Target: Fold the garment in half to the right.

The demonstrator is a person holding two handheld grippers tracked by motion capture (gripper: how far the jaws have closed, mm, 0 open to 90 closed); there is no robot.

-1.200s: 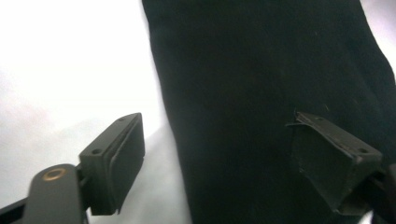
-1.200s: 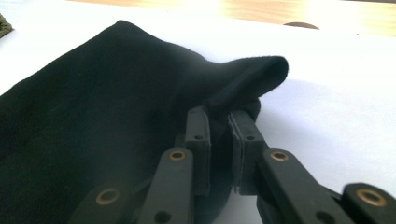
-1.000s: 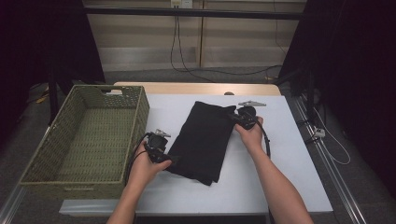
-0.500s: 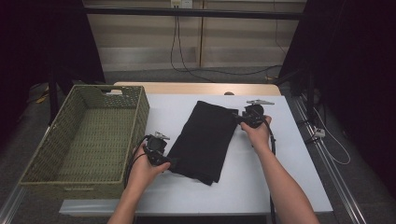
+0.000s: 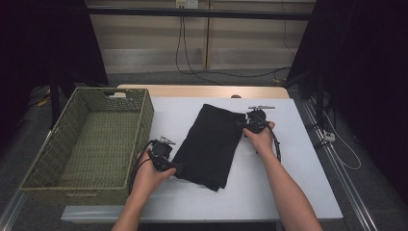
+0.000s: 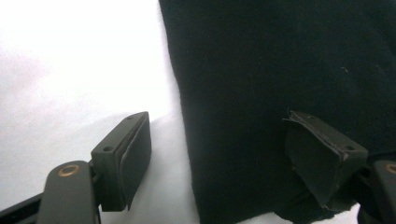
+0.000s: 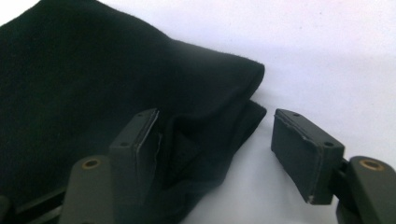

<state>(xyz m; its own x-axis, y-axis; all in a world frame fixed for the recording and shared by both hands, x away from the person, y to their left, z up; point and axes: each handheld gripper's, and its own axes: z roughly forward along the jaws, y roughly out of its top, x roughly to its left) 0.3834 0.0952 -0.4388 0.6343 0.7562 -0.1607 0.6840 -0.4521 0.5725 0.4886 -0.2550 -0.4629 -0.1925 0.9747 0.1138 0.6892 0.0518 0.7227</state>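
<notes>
High view, entry one: white table (image 5: 298, 187), folded black cloth (image 5: 209, 144) lying slantwise at its middle, woven green basket (image 5: 62, 159) standing at the table's left edge, well apart from the cloth's far end and near its close corner. Left gripper (image 5: 166, 161) sits at the cloth's near-left corner; right gripper (image 5: 248, 124) at its far-right corner; both held in the person's hands, forearms entering from below. Basket and both forearms appear here and not in the gripper views. Left gripper view, entry two: left gripper (image 6: 219, 158) released, jaws wide apart, one pad over bare table, the other over the cloth (image 6: 280, 93), whose straight edge runs between them; pads not pressing on it. Right gripper view, entry three: right gripper (image 7: 215, 140), jaws just been opening, now parted; the cloth's (image 7: 93, 84) doubled corner, with its folded layers visible, lies between them, close against the left pad (image 7: 149, 135), the right pad clear of it over the table; nothing clamped
</notes>
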